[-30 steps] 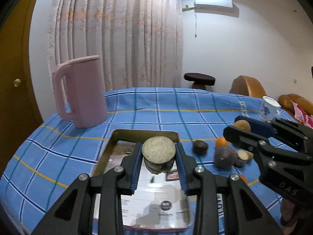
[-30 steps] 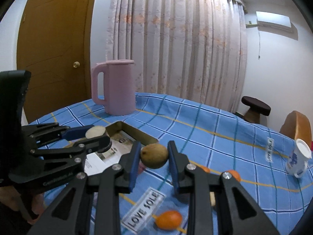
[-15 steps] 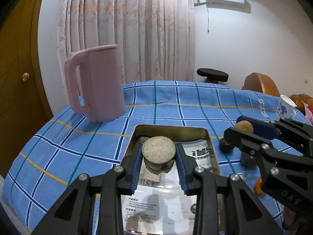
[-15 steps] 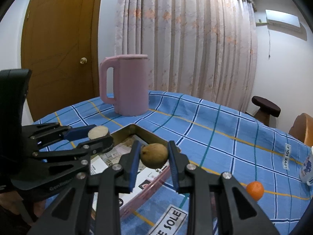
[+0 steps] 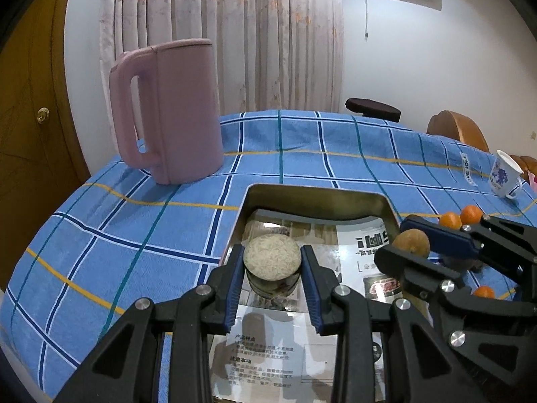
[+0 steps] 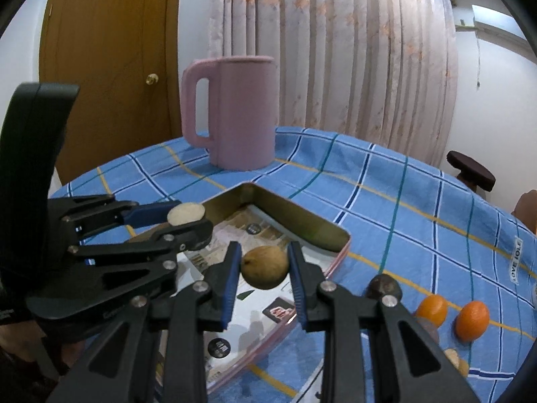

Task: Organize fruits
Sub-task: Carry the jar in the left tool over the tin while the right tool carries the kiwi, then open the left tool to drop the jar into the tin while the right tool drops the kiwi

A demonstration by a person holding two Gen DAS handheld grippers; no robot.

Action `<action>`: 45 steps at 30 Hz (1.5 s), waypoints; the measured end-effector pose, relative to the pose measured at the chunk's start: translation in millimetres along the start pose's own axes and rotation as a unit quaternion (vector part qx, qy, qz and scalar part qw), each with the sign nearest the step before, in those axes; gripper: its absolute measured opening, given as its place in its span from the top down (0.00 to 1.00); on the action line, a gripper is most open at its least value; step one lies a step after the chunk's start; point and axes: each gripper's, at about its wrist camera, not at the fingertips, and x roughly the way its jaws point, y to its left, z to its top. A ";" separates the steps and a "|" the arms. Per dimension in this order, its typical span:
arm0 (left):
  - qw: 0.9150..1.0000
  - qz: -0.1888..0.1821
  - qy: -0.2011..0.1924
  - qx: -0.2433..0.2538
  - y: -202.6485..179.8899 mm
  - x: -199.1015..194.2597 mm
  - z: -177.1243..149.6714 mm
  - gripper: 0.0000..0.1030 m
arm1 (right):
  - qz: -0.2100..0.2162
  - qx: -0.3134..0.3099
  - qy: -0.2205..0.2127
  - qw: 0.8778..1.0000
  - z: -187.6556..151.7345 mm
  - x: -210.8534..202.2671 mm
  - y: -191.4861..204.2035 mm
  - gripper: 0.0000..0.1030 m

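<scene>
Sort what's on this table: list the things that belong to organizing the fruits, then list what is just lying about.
Part of the job:
- left gripper, shut on a pale round fruit
- right gripper, shut on a brown fruit
- metal tray, under both
- two small oranges
- dark fruit

Just lying about:
- pink jug
- white mug

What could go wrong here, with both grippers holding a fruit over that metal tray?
1. The left gripper and right gripper hang close together over the tray, so they might bump.
2. The round brown fruit is pinched only at its sides; it could slip and roll.
3. The pale fruit sits near the tray's left wall and might land on the rim or on the blue tablecloth.
</scene>
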 end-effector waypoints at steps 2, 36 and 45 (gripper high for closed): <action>1.000 0.001 0.004 0.001 0.3 1.4 -1.4 0.66 | 0.003 -0.001 0.006 1.000 -1.4 4.4 0.7 0.70; 0.999 -0.020 -0.037 -0.003 -18.6 -51.1 -8.3 0.27 | -0.017 0.021 -0.018 0.999 -28.1 -53.6 -16.4 0.32; 0.991 -0.109 -0.007 0.075 -116.6 -45.3 -22.2 0.27 | -0.169 0.114 -0.004 0.979 -100.4 -145.7 -103.0 0.27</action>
